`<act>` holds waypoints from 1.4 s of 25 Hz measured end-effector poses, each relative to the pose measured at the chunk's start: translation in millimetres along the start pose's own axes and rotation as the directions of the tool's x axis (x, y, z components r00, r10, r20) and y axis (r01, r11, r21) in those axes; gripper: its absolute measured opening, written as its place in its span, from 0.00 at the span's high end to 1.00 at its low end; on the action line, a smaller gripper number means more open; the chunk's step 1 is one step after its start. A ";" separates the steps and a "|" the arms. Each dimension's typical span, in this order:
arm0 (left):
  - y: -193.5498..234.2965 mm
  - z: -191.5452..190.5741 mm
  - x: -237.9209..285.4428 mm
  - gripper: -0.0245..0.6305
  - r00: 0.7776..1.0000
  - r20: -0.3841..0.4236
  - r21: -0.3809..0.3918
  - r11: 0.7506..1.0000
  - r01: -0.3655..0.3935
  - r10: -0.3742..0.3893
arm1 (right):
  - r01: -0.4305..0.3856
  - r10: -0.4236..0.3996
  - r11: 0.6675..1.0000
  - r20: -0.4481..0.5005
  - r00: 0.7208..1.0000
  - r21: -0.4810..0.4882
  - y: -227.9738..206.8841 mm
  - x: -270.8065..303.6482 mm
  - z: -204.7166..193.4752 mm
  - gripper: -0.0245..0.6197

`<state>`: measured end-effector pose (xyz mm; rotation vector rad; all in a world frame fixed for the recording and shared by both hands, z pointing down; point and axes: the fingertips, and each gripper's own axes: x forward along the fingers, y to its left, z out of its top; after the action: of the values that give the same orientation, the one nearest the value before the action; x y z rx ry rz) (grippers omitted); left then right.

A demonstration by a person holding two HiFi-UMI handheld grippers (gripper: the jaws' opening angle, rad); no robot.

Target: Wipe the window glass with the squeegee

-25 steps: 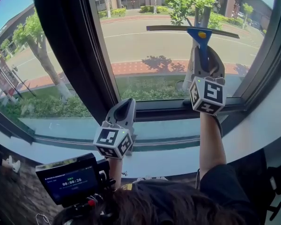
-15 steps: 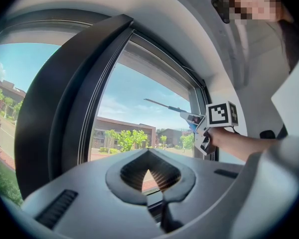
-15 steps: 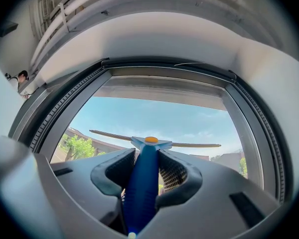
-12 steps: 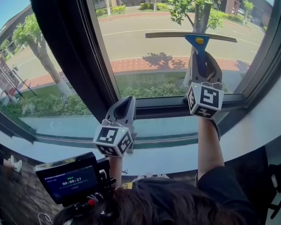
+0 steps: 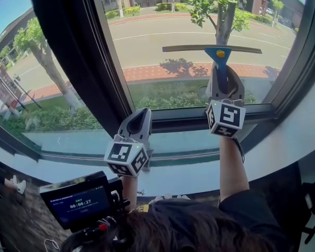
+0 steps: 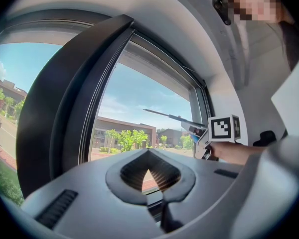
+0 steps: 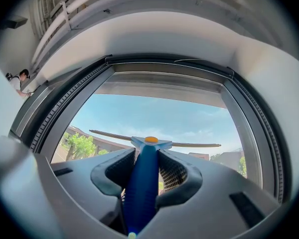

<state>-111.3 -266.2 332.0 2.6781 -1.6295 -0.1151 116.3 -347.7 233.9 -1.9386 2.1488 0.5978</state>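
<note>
A squeegee (image 5: 218, 54) with a blue handle, an orange button and a long dark blade lies flat against the right window pane (image 5: 163, 30). My right gripper (image 5: 222, 83) is shut on its blue handle, which runs between the jaws in the right gripper view, where the squeegee (image 7: 144, 153) has its blade level across the glass. My left gripper (image 5: 139, 124) rests low by the window sill, left of the right one, shut with nothing in it. In the left gripper view the jaws of the left gripper (image 6: 150, 176) meet, and the squeegee (image 6: 177, 117) shows far off to the right.
A thick black window post (image 5: 76, 51) divides the right pane from the left pane (image 5: 21, 62). A dark frame rail (image 5: 178, 122) and pale sill (image 5: 194, 143) run below the glass. A small monitor (image 5: 76, 199) sits at the lower left. A person (image 7: 17, 79) stands far off left.
My right gripper has drawn the squeegee down the glass, the blade dropping lower on the pane. The left gripper has stayed still.
</note>
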 end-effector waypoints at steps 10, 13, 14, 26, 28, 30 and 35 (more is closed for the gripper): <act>1.1 -3.4 -0.8 0.96 1.000 -0.012 -0.007 1.000 -0.008 0.008 | 0.011 -0.010 1.000 -0.019 1.000 0.025 3.5 -9.0 -21.8 0.74; 2.0 -4.3 -1.6 0.96 1.000 -0.016 -0.006 1.000 -0.010 0.009 | 0.005 -0.004 1.000 -0.025 1.000 0.021 6.3 -13.1 -29.2 0.74; 2.0 -4.6 -1.8 0.96 1.000 -0.016 -0.005 1.000 -0.009 0.009 | 0.002 -0.002 1.000 -0.029 1.000 0.020 7.2 -14.7 -31.8 0.74; -5.6 -7.4 0.8 0.96 1.000 -0.027 0.003 1.000 0.012 -0.012 | -0.002 0.005 1.000 -0.120 0.993 0.027 12.5 -34.8 -70.3 0.74; -6.6 -7.1 1.3 0.96 1.000 -0.027 0.004 1.000 0.014 -0.014 | -0.005 0.009 1.000 -0.137 0.991 0.028 13.4 -37.6 -76.6 0.74; -7.0 -6.5 1.7 0.96 1.000 -0.027 0.003 1.000 0.015 -0.015 | -0.009 0.013 1.000 -0.149 0.989 0.027 14.0 -39.8 -82.1 0.74; -7.8 -6.1 2.7 0.96 0.999 -0.029 0.001 1.000 0.015 -0.014 | -0.018 0.022 1.000 -0.173 0.985 0.025 15.4 -43.8 -93.2 0.74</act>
<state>-102.7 -265.2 337.5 2.6797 -1.6029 -0.0758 118.9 -345.5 337.9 -2.0276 2.2681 0.4186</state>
